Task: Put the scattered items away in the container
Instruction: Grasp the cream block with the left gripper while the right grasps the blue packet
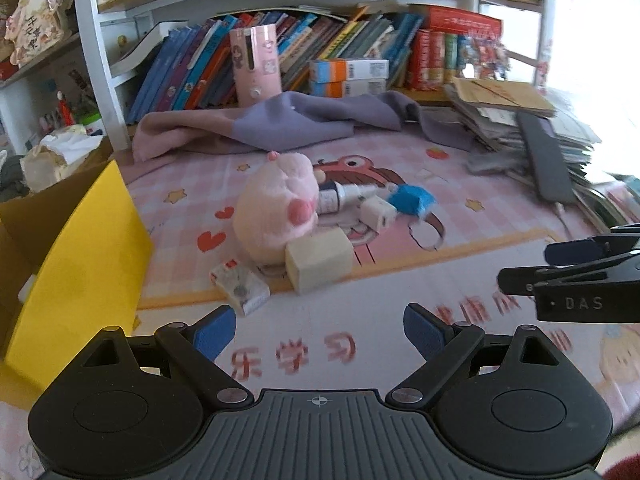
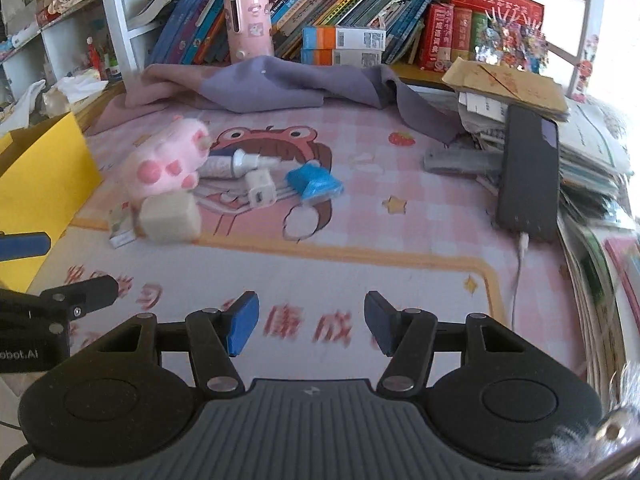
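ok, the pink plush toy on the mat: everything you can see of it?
The pink plush toy is soft, pale pink and fuzzy, with darker pink paw pads. It lies tipped over on the pink cartoon mat, not held. A beige block presses against its front, and a small white bottle lies against its far side.

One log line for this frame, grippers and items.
left gripper: open, empty | right gripper: open, empty | plush toy: on mat | yellow box: left

Pink plush toy [image 1: 276, 204], yellow box [image 1: 80, 264], blue packet [image 1: 412, 199], cream block [image 1: 318, 266], pink checked mat [image 1: 400, 248]
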